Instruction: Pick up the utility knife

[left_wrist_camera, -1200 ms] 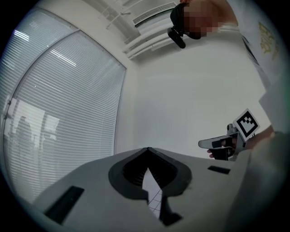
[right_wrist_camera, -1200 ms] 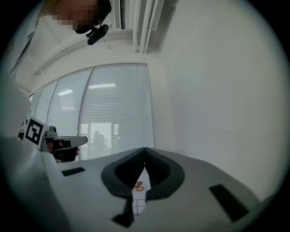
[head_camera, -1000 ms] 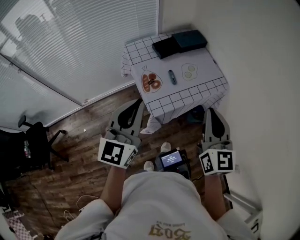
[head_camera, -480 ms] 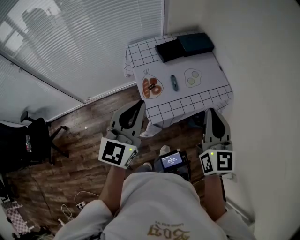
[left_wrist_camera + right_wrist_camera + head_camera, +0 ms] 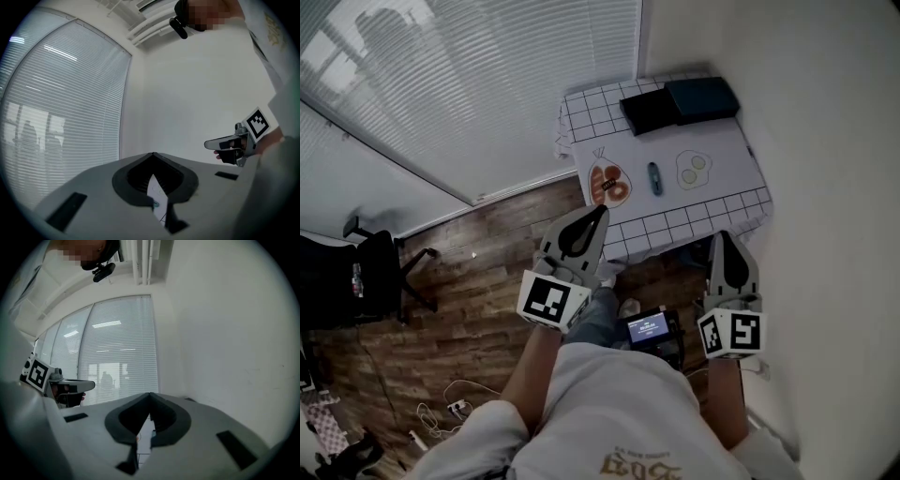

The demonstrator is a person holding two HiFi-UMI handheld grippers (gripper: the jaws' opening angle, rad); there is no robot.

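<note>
Left gripper (image 5: 600, 212): jaws together, empty, short of the table (image 5: 727, 155). Right gripper (image 5: 721, 236): jaws together, empty, also short of the table's near edge. Utility knife (image 5: 654, 178): flat on the table, ahead of both grippers and between them, well apart from each.

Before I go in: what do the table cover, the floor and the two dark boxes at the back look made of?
Table cover: looks like cloth or thin vinyl with a matte finish; its edge drapes and folds at the near corner.
Floor: wood or wood-look planks, with visible grain and seams.
Dark boxes: too small to tell; flat, matte, hard-edged.
</note>
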